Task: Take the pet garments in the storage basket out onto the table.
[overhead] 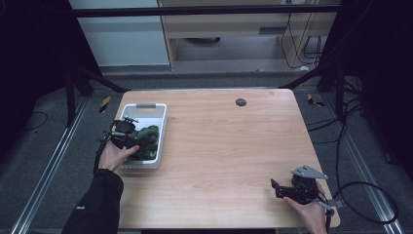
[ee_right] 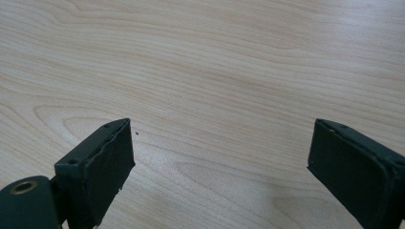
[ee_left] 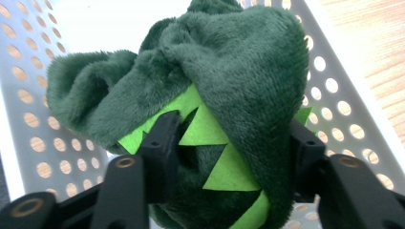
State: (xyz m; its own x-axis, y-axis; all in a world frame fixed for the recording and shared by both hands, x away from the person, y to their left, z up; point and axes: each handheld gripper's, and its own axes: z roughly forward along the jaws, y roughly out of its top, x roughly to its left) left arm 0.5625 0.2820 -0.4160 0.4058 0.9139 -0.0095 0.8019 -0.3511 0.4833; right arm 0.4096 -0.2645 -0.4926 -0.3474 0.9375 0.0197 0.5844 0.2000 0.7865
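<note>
Our left gripper [ee_left: 229,157] clamps the green plush [ee_left: 200,95] inside the basket [overhead: 158,136], frame left; right gripper [ee_right: 219,167] wide over table [ee_right: 215,71].

We see a dark green plush toy [ee_left: 210,95] with lime felt triangles between the left jaws, inside a white perforated plastic basket [ee_left: 334,95].

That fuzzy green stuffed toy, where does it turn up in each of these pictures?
High view: the green plush toy lies in the white perforated basket at the table's left edge, under the left gripper.
Left gripper view: centre, the toy between the jaws.
Right gripper view: not in it, bare wooden table.
Shared landmark: the basket.
</note>
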